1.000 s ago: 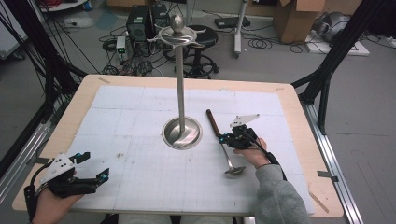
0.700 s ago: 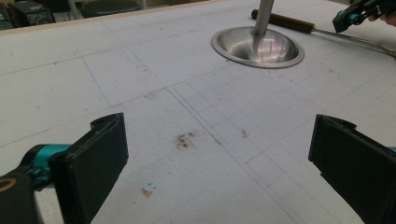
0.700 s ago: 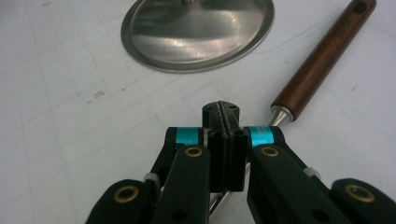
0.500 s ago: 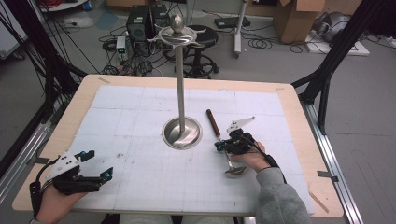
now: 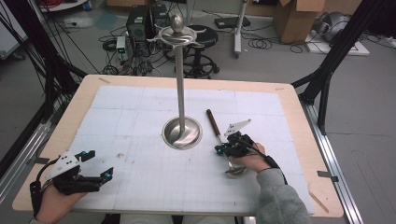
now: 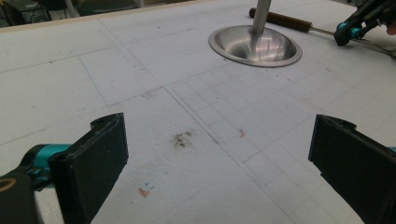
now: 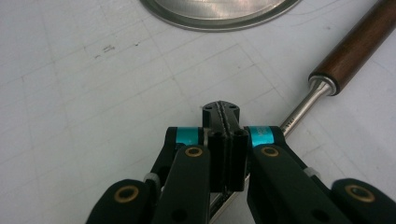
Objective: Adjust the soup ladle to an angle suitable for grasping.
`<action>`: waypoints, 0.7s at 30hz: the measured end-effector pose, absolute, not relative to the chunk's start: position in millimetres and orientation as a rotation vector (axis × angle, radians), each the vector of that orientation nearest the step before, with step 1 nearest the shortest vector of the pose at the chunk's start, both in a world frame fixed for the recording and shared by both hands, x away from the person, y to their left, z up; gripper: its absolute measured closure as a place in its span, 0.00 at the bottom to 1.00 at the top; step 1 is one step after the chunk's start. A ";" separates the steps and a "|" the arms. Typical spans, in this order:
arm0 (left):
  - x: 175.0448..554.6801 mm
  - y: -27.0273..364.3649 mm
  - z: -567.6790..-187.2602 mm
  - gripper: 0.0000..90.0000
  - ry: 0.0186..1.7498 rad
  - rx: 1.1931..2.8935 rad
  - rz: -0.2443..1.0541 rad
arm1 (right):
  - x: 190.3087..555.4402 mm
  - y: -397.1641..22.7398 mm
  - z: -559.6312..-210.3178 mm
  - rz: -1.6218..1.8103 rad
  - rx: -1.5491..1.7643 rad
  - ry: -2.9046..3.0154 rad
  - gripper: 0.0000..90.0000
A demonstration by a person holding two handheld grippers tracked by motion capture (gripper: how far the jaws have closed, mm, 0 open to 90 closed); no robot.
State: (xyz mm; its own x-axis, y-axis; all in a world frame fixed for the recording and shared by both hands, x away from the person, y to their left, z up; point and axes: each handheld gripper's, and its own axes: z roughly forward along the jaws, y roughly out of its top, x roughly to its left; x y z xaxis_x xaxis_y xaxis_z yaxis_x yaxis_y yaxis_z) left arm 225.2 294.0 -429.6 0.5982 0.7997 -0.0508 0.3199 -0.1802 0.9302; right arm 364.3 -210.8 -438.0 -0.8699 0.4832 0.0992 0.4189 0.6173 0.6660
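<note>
A long-handled metal spoon with a dark wooden grip [image 5: 212, 120] lies on the white mat, right of a steel stand [image 5: 182, 133]. The stand has a round dished base and a tall pole topped by hooks. My right gripper [image 5: 219, 150] is low over the spoon's thin metal shaft, jaws pressed together. In the right gripper view, the shut right gripper [image 7: 221, 112] lies across the shaft, which runs under it toward the wooden grip [image 7: 357, 44]. Whether the shaft is pinched is unclear. My left gripper [image 5: 100, 164] stands open at the front left, with nothing in the left gripper [image 6: 217, 154].
The stand's base [image 6: 254, 44] lies ahead of the left gripper, with the spoon's grip [image 6: 280, 19] and the right gripper [image 6: 343, 37] beyond it. The mat [image 5: 140, 107] covers a wooden table. Black frame legs, cables and boxes stand on the floor behind.
The right gripper has slid a little left and toward the person along the spoon's shaft. The left gripper has drifted slightly to the right.
</note>
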 end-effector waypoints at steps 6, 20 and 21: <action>227.1 293.1 -429.6 0.06 0.917 1.762 0.555 | 362.2 -211.8 -437.3 1.079 0.769 2.751 1.00; 227.1 292.6 -429.5 0.06 0.918 1.766 0.553 | 355.6 -218.1 -436.1 1.062 0.789 2.773 1.00; 227.1 292.7 -429.5 0.06 0.918 1.766 0.554 | 354.7 -218.7 -435.9 1.062 0.797 2.773 1.00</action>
State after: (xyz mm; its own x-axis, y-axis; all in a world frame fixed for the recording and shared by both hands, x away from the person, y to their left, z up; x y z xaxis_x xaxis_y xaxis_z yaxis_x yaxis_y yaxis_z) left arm 227.1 292.7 -429.5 0.6027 0.7963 -0.0528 0.3245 -0.1841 0.9278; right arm 354.7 -218.7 -435.9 -0.8635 0.4903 0.1184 0.4439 0.6274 0.6398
